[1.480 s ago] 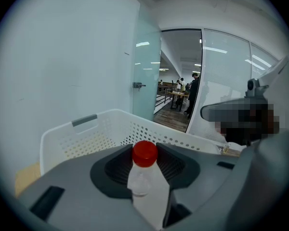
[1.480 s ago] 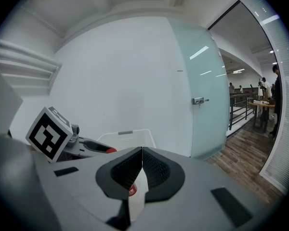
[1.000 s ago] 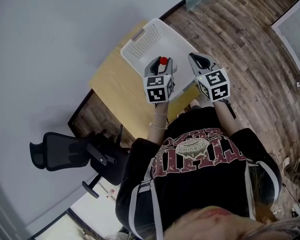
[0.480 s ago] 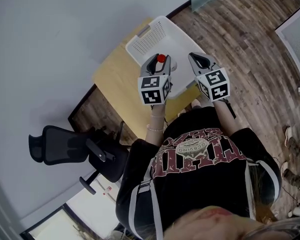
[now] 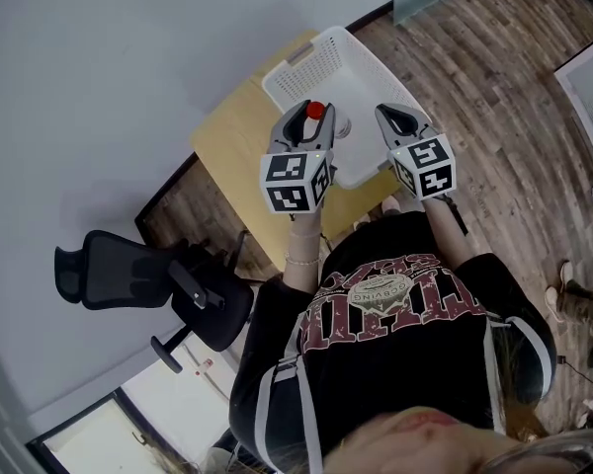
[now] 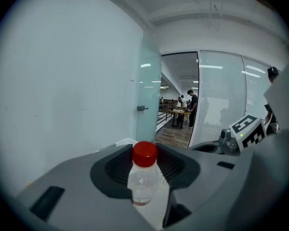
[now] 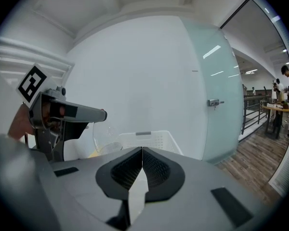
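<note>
1. The left gripper point(image 5: 310, 118) is clamped on a small clear bottle point(image 6: 143, 181) with a red cap point(image 6: 145, 154). The bottle stands upright between the ribbed pads, cap poking above them.
2. In the head view the bottle point(image 5: 321, 118) is in the air, over the near part of a white basket point(image 5: 368, 75), not touching it.
3. The right gripper point(image 7: 142, 166) has its jaws pressed together with nothing between them. It hovers just beside the left one, also over the basket point(image 7: 145, 139).
4. Handling, my call: the grip sits low on the body and the wall looks thin, so use a moderate, even squeeze. Too hard could dent it, too soft could let it slip.
5. Best held vertical and moved slowly. The round, smooth body could twist in the pads.
6. The idle gripper point(image 5: 393, 118) is best kept apart from the bottle so it doesn't knock it.
7. Materials: the bottle is see-through plastic, cylindrical with a narrowed shoulder, and the cap is glossy.
8. The basket is rigid white plastic, rectangular, with perforated walls and a grey handle strip.
9. It sits on a light wood table point(image 5: 229, 146), matte and flat, against a plain wall.
10. A black office chair point(image 5: 128, 286) stands near the table on plank flooring point(image 5: 494, 57).
</note>
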`<action>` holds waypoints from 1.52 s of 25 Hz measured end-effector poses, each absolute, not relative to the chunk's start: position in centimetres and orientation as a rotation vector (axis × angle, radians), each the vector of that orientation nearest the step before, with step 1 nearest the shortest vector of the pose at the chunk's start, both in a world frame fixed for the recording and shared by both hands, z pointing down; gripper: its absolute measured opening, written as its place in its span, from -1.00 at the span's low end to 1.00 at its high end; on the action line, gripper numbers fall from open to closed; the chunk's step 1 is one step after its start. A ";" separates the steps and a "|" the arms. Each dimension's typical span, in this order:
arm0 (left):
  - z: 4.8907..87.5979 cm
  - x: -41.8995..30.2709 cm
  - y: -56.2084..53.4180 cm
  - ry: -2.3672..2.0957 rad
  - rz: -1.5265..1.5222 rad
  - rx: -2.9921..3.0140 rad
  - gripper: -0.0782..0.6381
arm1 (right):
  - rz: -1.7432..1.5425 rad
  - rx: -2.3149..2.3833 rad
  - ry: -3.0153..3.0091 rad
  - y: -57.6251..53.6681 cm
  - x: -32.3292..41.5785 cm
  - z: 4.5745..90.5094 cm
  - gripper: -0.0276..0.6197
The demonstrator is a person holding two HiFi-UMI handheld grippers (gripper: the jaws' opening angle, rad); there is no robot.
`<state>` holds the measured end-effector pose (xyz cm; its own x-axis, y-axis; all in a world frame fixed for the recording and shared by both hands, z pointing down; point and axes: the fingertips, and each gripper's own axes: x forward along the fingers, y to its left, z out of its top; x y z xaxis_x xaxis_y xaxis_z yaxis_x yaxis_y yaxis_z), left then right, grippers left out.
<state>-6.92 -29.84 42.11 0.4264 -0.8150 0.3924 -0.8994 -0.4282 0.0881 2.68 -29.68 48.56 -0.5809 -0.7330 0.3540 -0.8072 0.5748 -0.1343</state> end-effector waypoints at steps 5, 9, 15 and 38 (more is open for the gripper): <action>40.1 -8.0 -28.8 -1.504 0.377 2.419 -0.23 | 0.403 1.243 -2.561 -29.2 1.5 48.6 -0.86; 38.4 -8.8 -28.0 -1.524 0.340 2.433 -0.23 | 0.400 1.214 -2.570 -29.1 0.4 48.6 -0.86; 35.9 -9.6 -26.9 -1.554 0.305 2.468 -0.23 | 0.399 1.189 -2.577 -28.7 -0.5 48.8 -0.86; 31.5 -16.2 -22.7 -1.751 0.192 2.416 -0.23 | 0.362 1.086 -2.603 -28.2 -4.4 48.8 -0.86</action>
<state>-16.22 -22.71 31.54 0.3095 -0.9314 0.1915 -0.9508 -0.3062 0.0475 -4.41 -28.19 48.84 -0.6708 -0.6465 0.3635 -0.7212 0.6829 -0.1162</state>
